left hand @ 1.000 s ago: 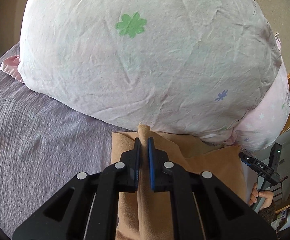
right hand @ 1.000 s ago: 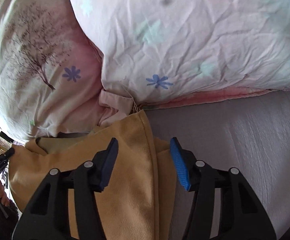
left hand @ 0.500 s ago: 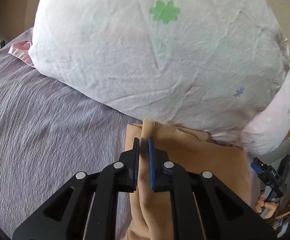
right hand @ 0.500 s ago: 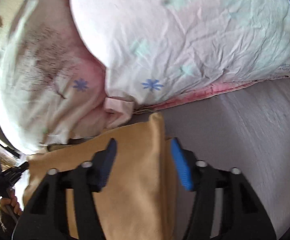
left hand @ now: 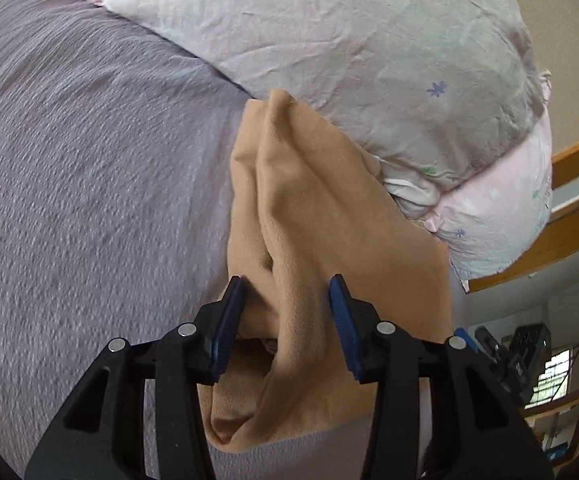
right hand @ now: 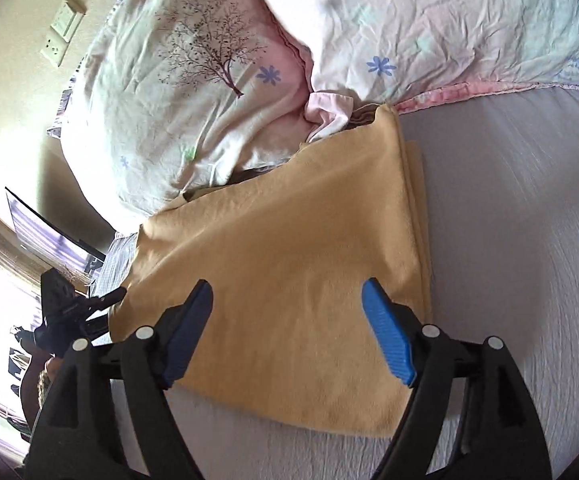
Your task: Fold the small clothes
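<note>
Tan fleece garment [right hand: 289, 264] lay folded on the grey-lilac textured bed sheet [left hand: 89, 184], its far edge touching the white floral-print pillows [right hand: 217, 80]. Left gripper [left hand: 287, 320] fingers stood apart, straddling a raised ridge of the cloth without clamping it. Right gripper [right hand: 289, 328] fingers were spread wide above the garment's near half, holding nothing.

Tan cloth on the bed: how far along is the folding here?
Done: the tan cloth lies doubled on the bed, layered edges along one side. In hand: nothing; the left gripper is open around a raised ridge, the right gripper open above the cloth. Left: flattening that ridge, perhaps another fold.
</note>
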The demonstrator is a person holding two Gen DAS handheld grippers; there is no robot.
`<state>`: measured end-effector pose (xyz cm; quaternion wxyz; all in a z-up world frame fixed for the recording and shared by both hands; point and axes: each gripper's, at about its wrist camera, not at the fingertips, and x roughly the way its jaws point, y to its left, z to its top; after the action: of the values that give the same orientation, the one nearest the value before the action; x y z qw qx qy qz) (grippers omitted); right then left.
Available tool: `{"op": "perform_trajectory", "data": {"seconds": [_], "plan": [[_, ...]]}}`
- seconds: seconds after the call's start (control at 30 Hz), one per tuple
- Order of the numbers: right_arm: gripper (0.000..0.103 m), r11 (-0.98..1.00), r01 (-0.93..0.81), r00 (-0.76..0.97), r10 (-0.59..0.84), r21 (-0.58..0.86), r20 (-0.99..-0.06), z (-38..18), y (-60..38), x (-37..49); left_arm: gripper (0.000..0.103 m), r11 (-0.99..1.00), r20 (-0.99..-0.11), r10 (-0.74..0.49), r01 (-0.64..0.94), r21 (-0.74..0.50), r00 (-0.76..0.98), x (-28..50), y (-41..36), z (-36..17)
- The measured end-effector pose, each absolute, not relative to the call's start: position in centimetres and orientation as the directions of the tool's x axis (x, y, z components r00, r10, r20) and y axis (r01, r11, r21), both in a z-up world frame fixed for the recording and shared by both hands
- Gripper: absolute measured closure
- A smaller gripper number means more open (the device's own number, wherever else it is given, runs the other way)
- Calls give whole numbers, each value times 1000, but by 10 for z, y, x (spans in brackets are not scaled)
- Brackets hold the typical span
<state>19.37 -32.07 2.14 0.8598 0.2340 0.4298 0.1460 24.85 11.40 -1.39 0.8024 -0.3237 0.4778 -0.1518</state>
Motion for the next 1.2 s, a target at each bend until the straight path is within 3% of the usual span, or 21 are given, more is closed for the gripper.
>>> {"op": "perform_trajectory", "data": {"seconds": [0.1,0.13,0.23,0.3,0.37,0.43,0.6,0.77,0.93,1.07,1.1,1.17,1.2], "plan": [[26,847,-62,608,452,528,-653,32,-324,175,57,772,-705,-477,-133,-622,524,247,119,-9],[25,845,-63,615,451,530,-646,38,-324,173,52,779,-710,-462,-140,-611,532,245,120,-8],[23,842,-65,630,451,535,-632,40,-324,175,42,772,-697,-465,-135,-621,546,244,121,-10],[23,836,-63,629,457,546,-628,38,-325,177,42,779,-697,-468,-119,-616,543,247,115,-8],[23,824,-71,622,477,562,-621,34,-325,179,75,721,-675,-557,-122,-682,485,255,110,-19],[23,819,-78,617,488,569,-617,31,-325,176,86,696,-660,-576,-136,-705,482,258,109,-21],[23,812,-75,653,478,578,-587,35,-340,161,88,679,-573,-611,-10,-734,547,256,86,41],[23,794,-51,709,456,606,-538,39,-358,149,88,669,-513,-715,252,-699,475,259,-31,101],[23,783,22,728,414,622,-547,31,-377,144,88,598,-562,-799,375,-709,214,263,-187,56],[23,762,72,721,406,644,-561,30,-396,137,88,427,-449,-893,366,-827,26,254,-213,39],[23,762,69,721,408,644,-560,31,-399,135,86,428,-439,-896,396,-812,68,250,-202,50],[25,770,59,722,407,635,-560,34,-401,132,72,496,-450,-868,438,-750,212,243,-167,73],[28,771,43,724,414,635,-552,36,-400,131,52,539,-460,-842,439,-718,281,240,-150,80]]}}
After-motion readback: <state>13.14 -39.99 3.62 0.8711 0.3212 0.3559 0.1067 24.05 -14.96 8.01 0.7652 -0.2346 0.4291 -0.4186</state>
